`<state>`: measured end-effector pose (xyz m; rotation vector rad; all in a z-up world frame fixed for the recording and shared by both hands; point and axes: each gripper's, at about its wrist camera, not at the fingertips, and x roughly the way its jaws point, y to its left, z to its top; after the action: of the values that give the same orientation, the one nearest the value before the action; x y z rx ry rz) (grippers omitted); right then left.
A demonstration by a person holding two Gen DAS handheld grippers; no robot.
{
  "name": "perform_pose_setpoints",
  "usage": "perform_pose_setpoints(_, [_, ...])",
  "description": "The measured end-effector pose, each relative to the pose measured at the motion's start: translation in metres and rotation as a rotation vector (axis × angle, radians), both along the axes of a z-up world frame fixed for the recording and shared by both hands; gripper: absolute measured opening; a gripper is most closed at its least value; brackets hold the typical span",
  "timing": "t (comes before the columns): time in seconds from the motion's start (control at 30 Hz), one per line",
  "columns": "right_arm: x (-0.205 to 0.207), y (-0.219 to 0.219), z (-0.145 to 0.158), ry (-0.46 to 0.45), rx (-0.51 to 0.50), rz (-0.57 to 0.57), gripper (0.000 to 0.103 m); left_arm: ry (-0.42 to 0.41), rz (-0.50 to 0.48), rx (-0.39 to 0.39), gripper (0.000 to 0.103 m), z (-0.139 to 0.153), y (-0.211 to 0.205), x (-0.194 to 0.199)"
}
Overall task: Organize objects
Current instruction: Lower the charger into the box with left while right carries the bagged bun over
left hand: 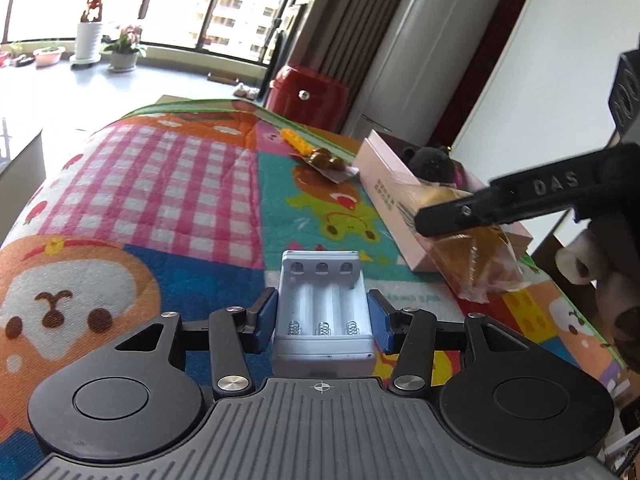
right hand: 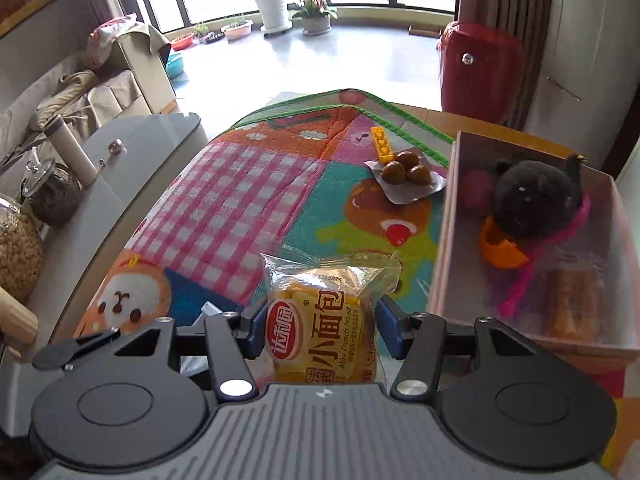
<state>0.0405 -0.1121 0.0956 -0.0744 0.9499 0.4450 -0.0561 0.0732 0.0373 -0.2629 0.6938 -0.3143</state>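
Above the cartoon-print quilted counter (right hand: 248, 184), left tongs (left hand: 322, 316) clamp a white plastic battery holder (left hand: 322, 308) while right tongs (right hand: 320, 326) grip a yellow bagged bread roll (right hand: 320, 320) beside the pink cardboard box (right hand: 444, 240) (likely its destination).

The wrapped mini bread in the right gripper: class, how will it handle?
The mini French bread packet probably squashes easily, since the right gripper pinches a soft bun. Its glossy, crinkled film looks slippery. It likely weighs little for its size.

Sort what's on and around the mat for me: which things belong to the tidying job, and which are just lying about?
Job:
- battery holder in left gripper
- bread packet in right gripper
- pink box
- yellow brick
- blister pack

Lying about:
- red stool
- glass jars
- potted plants
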Motion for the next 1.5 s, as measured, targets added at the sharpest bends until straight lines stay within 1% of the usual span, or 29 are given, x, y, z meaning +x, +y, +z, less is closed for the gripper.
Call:
perform_pose_setpoints(0.1, [-0.028,-0.04,-0.004,0.008,0.025,-0.03,0.055,0.012,-0.043,0.019,0.053,0.002,-0.018,-0.003])
perform_pose_setpoints(0.2, [-0.048,-0.076,-0.015,0.024,0.016,-0.094,0.055,0.018,-0.081,0.042,0.053,0.007,-0.039,-0.006])
perform_pose_setpoints(0.3, [-0.07,-0.106,-0.023,0.005,0.01,-0.144,0.055,0.003,-0.133,0.078,0.053,0.015,-0.063,-0.011])
perform_pose_setpoints(0.4, [-0.087,-0.132,-0.027,-0.013,0.046,-0.177,0.055,-0.013,-0.182,0.12,0.053,0.023,-0.088,-0.015])
perform_pose_setpoints(0.5, [-0.102,-0.149,-0.024,-0.053,0.083,-0.2,0.055,-0.035,-0.215,0.154,0.053,0.031,-0.106,-0.02])
perform_pose_setpoints(0.57, [-0.11,-0.156,-0.021,-0.096,0.09,-0.206,0.055,-0.053,-0.227,0.175,0.053,0.037,-0.116,-0.02])
perform_pose_setpoints(0.7, [-0.124,-0.166,-0.015,-0.194,0.078,-0.224,0.055,-0.104,-0.198,0.21,0.053,0.05,-0.13,-0.003])
perform_pose_setpoints(0.77, [-0.127,-0.172,-0.015,-0.23,0.086,-0.232,0.055,-0.137,-0.181,0.208,0.053,0.059,-0.138,0.014])
perform_pose_setpoints(0.83, [-0.128,-0.177,-0.016,-0.245,0.097,-0.242,0.055,-0.174,-0.166,0.194,0.053,0.069,-0.147,0.033])
perform_pose_setpoints(0.9, [-0.125,-0.18,-0.018,-0.243,0.106,-0.251,0.055,-0.239,-0.159,0.152,0.053,0.08,-0.155,0.054])
perform_pose_setpoints(0.93, [-0.124,-0.182,-0.02,-0.239,0.111,-0.255,0.055,-0.278,-0.156,0.123,0.053,0.083,-0.158,0.065])
perform_pose_setpoints(0.97, [-0.122,-0.183,-0.021,-0.235,0.115,-0.259,0.055,-0.311,-0.157,0.111,0.054,0.082,-0.161,0.077])
perform_pose_setpoints(1.0, [-0.12,-0.185,-0.022,-0.232,0.118,-0.265,0.055,-0.31,-0.152,0.126,0.054,0.08,-0.166,0.089])
perform_pose_setpoints(1.03, [-0.119,-0.186,-0.023,-0.228,0.12,-0.274,0.055,-0.287,-0.138,0.144,0.053,0.075,-0.169,0.1])
perform_pose_setpoints(1.1, [-0.118,-0.19,-0.023,-0.227,0.125,-0.291,0.055,-0.263,-0.119,0.138,0.051,0.068,-0.169,0.111])
perform_pose_setpoints(1.23, [-0.113,-0.201,-0.017,-0.248,0.131,-0.33,0.055,-0.312,-0.112,0.074,0.051,0.062,-0.152,0.106])
perform_pose_setpoints(1.3, [-0.107,-0.204,-0.012,-0.25,0.135,-0.35,0.055,-0.286,-0.116,0.036,0.051,0.06,-0.139,0.098])
perform_pose_setpoints(1.33, [-0.102,-0.206,-0.008,-0.255,0.141,-0.359,0.055,-0.275,-0.128,0.03,0.051,0.058,-0.133,0.092])
perform_pose_setpoints(1.43, [-0.086,-0.205,0.008,-0.278,0.173,-0.369,0.055,-0.241,-0.163,0.056,0.051,0.046,-0.118,0.066])
perform_pose_setpoints(1.5, [-0.073,-0.203,0.021,-0.3,0.19,-0.371,0.055,-0.194,-0.178,0.063,0.051,0.034,-0.108,0.049])
